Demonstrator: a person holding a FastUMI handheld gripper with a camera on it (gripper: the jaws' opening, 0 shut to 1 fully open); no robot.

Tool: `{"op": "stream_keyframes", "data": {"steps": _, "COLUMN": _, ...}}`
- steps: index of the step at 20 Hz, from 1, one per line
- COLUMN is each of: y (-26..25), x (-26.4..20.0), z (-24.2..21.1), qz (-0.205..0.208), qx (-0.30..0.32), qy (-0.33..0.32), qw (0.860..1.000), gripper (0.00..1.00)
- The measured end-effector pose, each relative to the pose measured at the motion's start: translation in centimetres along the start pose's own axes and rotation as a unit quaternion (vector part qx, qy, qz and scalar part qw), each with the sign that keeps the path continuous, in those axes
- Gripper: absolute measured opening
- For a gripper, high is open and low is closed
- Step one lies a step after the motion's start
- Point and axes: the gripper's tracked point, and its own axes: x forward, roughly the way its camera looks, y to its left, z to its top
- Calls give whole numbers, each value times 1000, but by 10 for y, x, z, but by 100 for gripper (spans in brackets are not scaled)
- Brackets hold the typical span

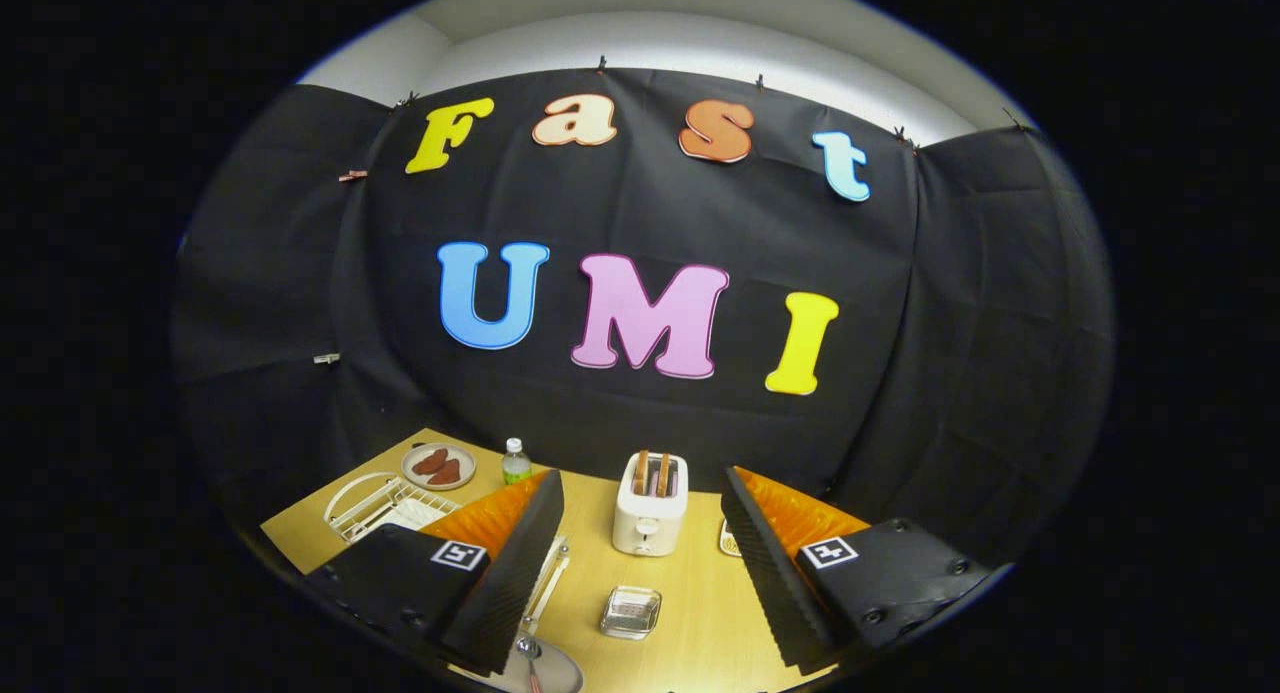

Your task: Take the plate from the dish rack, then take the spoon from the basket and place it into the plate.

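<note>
Nearest of all, just under the left finger's tip, lies a grey plate (pixel 548 670) flat on the desk (pixel 690 613) with what looks like the spoon (pixel 530 663) resting in it, its bowl catching the light and a reddish handle running toward us; so by my reckoning the placing is as good as done. Gripper (pixel 640 593) fingers stand wide apart with nothing between them but bare wood, a small glass dish (pixel 631 612) and, beyond that, a white toaster (pixel 650 505) with two slices up. Past the left finger sits the white wire dish rack (pixel 375 503), and a pale slatted thing, perhaps the basket, peeks out along that finger's inner side; I can't be sure of it. Farther off are a plate of brown food (pixel 438 466) and a small bottle (pixel 516 462).

If anything is left, it is to pull clear cleanly: I'd lift straight up and back so the left finger doesn't clip the plate rim or flick the spoon out. Open room lies between the fingers and toward the right finger's side, though a small item (pixel 729 539) hides just behind that finger. The desk's near edge is close below the plate, so no nudging it toward us
</note>
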Motion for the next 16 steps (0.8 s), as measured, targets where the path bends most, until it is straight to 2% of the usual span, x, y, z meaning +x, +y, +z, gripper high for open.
{"op": "stream_keyframes", "data": {"steps": 4, "y": 0, "x": 3, "z": 13, "qz": 4, "qx": -7, "qy": -20, "qw": 1000, "gripper": 98}}
{"op": "stream_keyframes", "data": {"steps": 10, "y": -5, "x": 12, "z": 20, "qz": 44, "qx": -11, "qy": -36, "qw": 998, "gripper": 98}}
{"op": "stream_keyframes", "data": {"steps": 16, "y": -13, "x": 14, "z": 1, "qz": 63, "qx": -21, "qy": -20, "qw": 998, "gripper": 98}}
